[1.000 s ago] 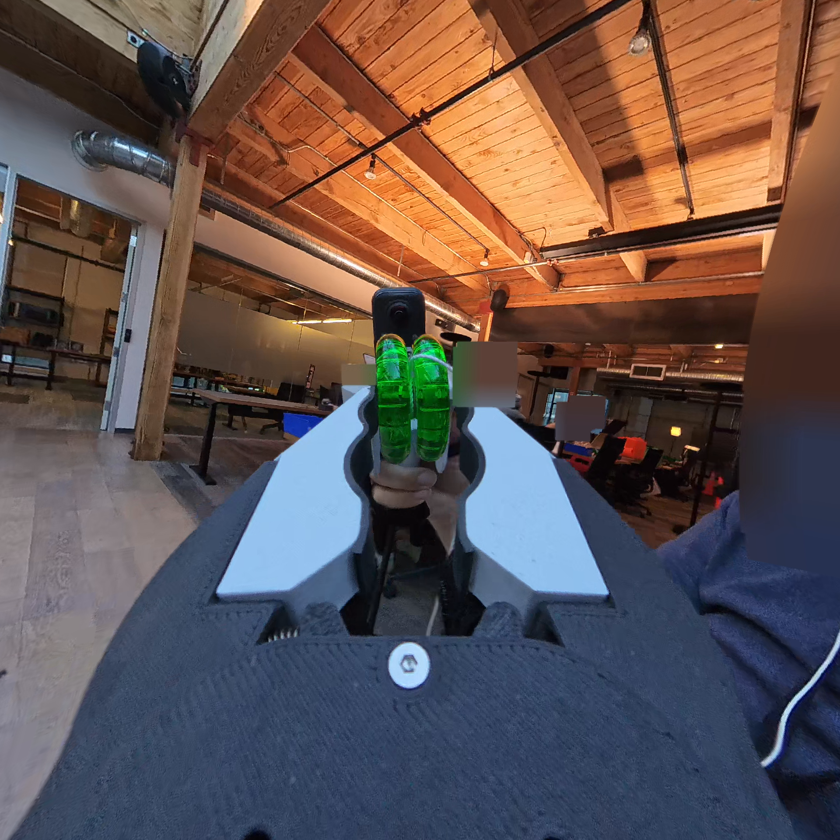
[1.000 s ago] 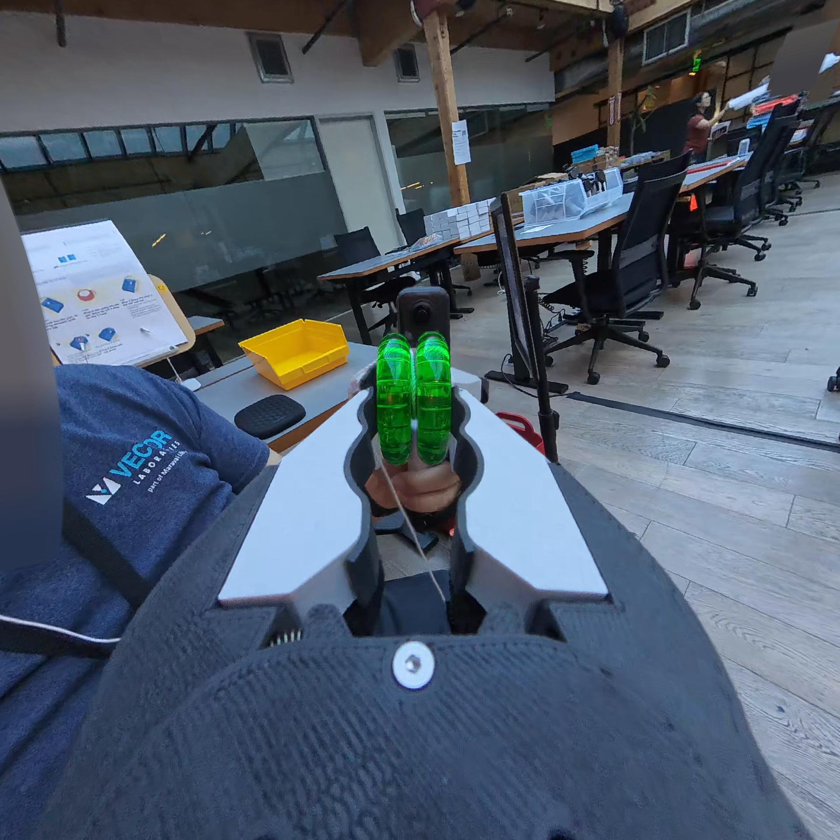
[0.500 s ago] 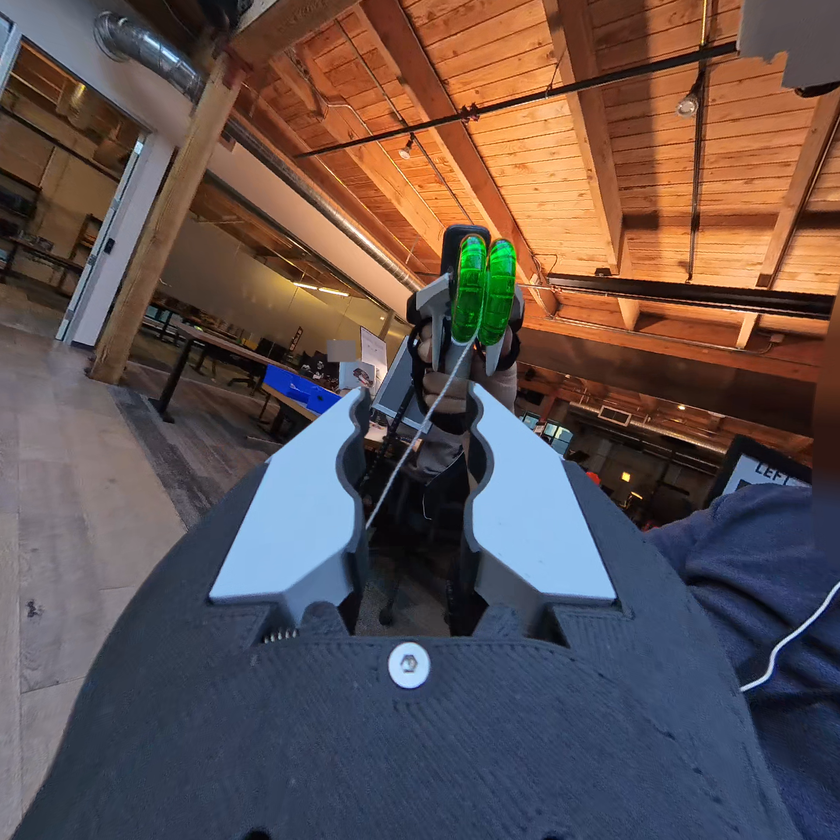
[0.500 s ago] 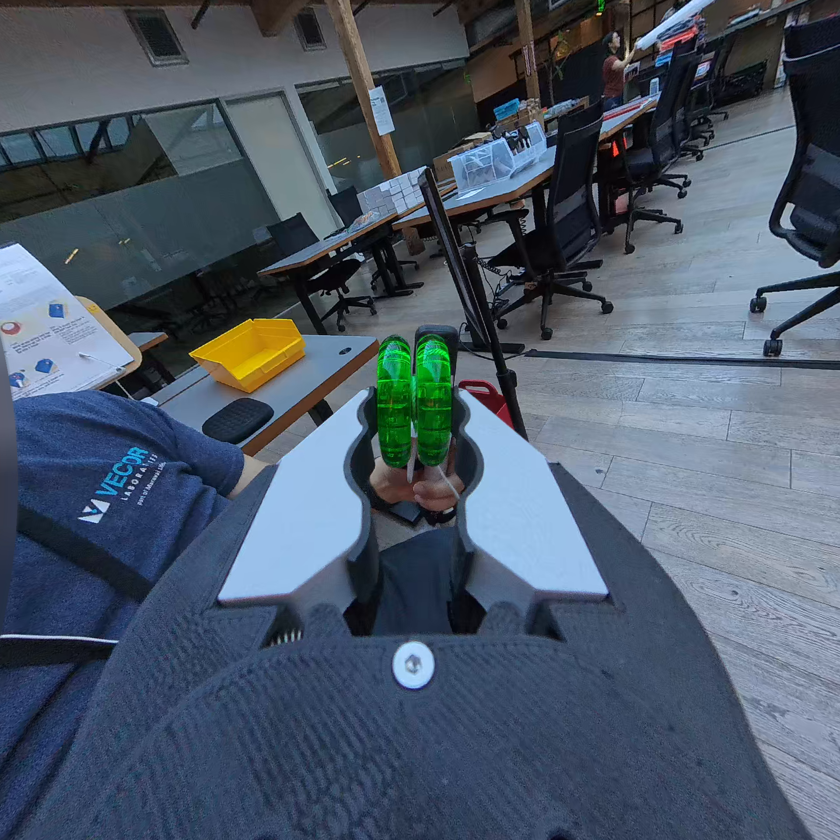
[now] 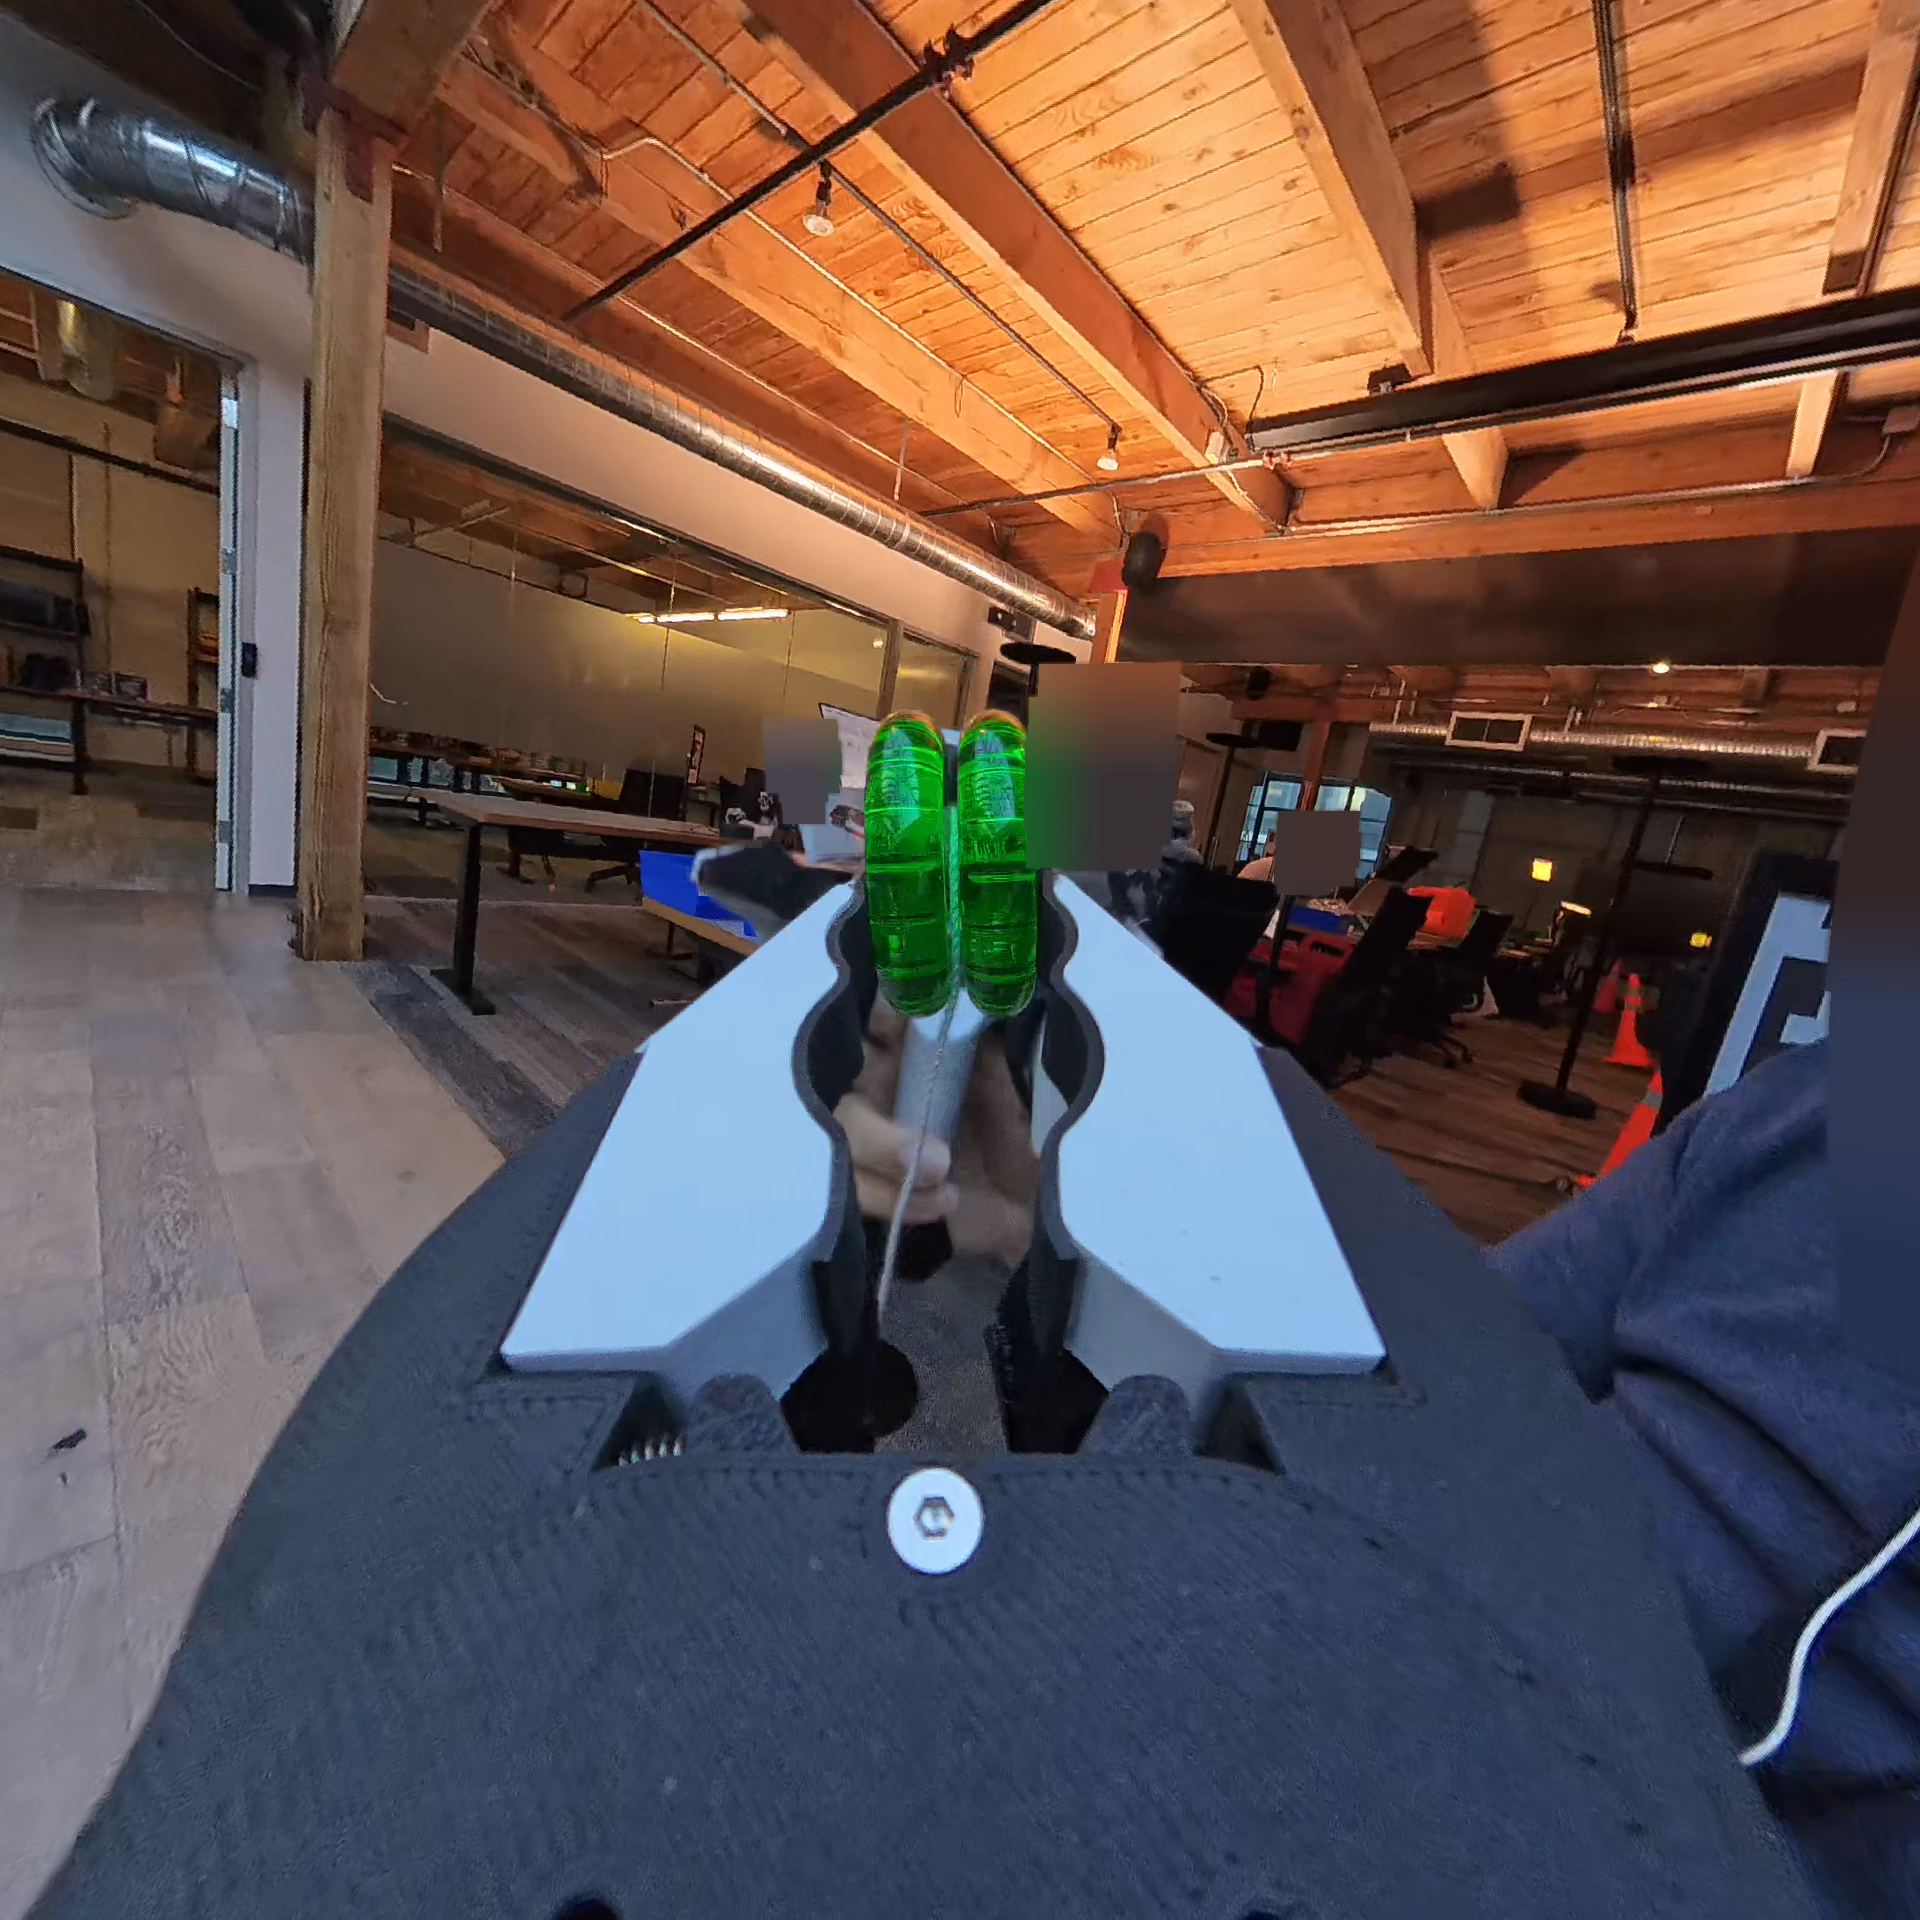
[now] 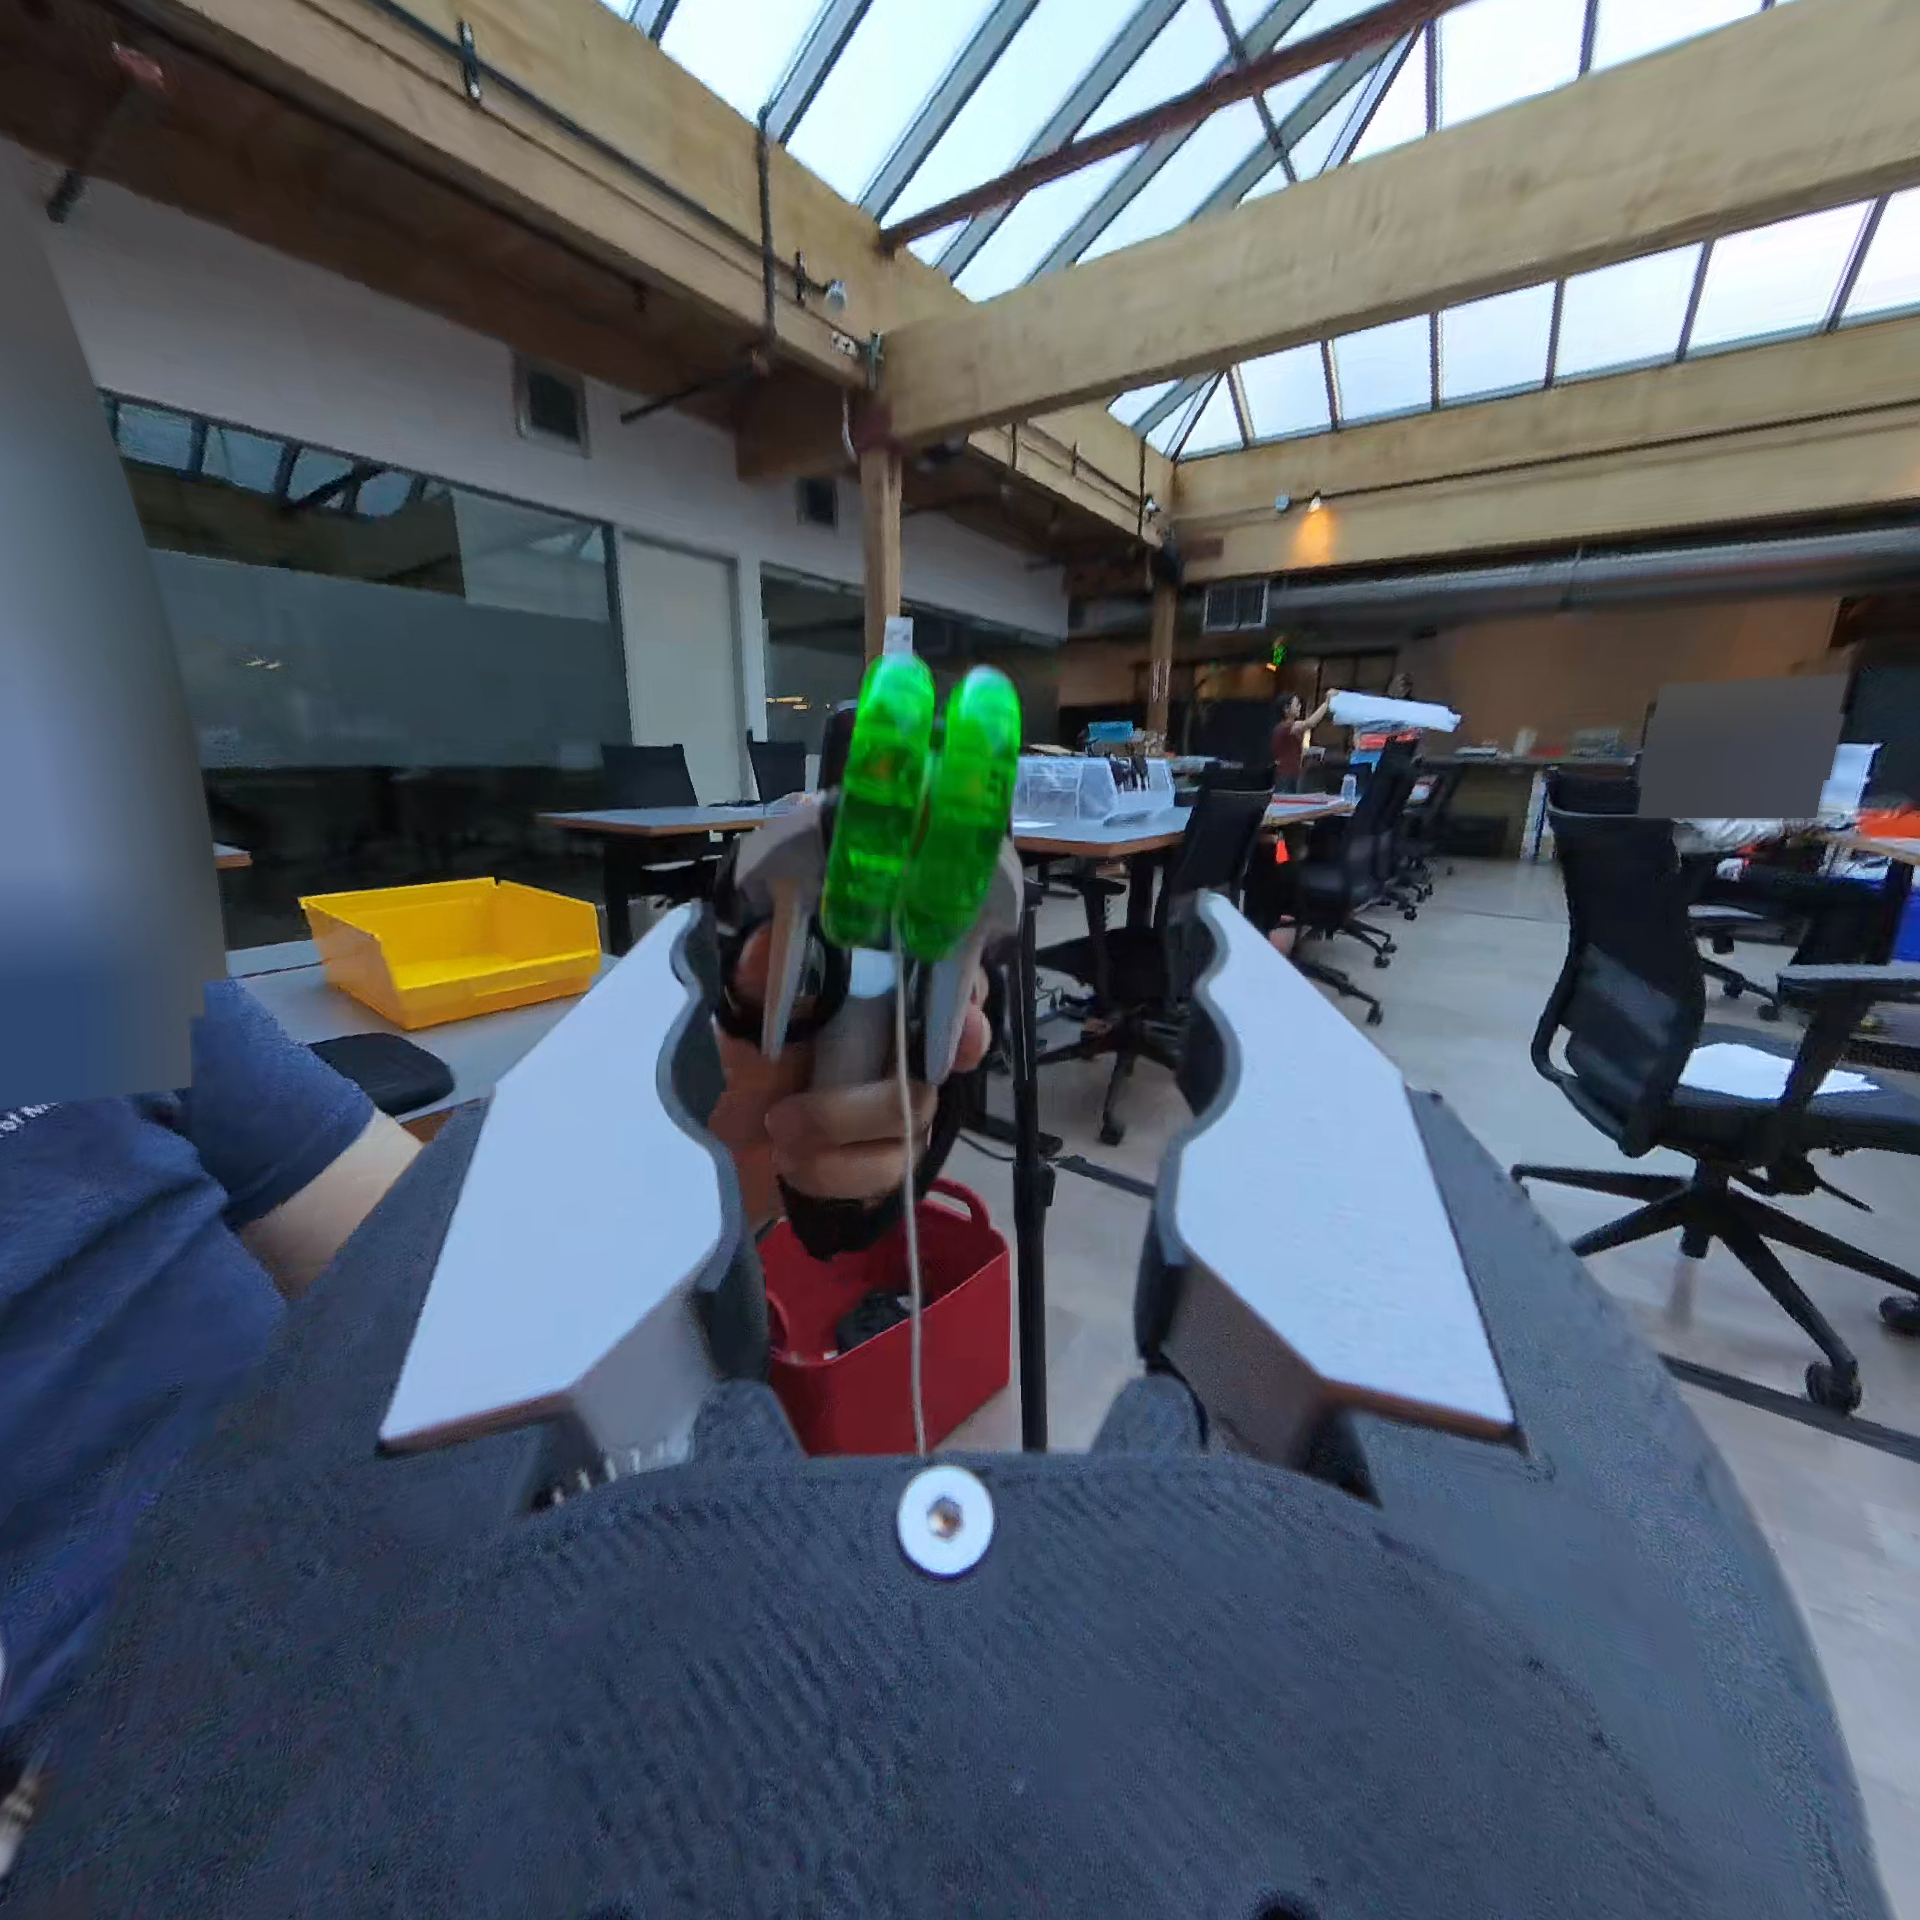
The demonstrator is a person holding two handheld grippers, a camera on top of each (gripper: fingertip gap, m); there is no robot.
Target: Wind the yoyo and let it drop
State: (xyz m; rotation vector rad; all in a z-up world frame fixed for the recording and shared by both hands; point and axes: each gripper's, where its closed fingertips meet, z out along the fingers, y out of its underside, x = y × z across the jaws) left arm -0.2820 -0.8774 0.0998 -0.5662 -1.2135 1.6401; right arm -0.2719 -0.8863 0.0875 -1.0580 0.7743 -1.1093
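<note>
Surroundings: open office, timber ceiling.
Yellow plastic bin (image 6: 452, 945) on a grey counter (image 6: 488, 1044), black wrist pad (image 6: 390, 1070) beside it. Red plastic basket (image 6: 883, 1340) on the floor. Black office chair (image 6: 1704, 1060) at right. Orange traffic cone (image 5: 1626, 1018); silver ventilation duct (image 5: 187, 187) overhead.

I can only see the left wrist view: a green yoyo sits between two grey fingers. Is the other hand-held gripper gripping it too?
Observer: No. The right hand-held gripper is wide open. Only the left hand-held gripper pinches the yoyo.
Operator: Where does the string go?
Observer: The string hangs straight down from the yoyo and disappears behind the right hand-held gripper's body.
Operator: Is anything underneath?
Observer: A red basket stands lower down beyond it, with something dark inside.
</note>
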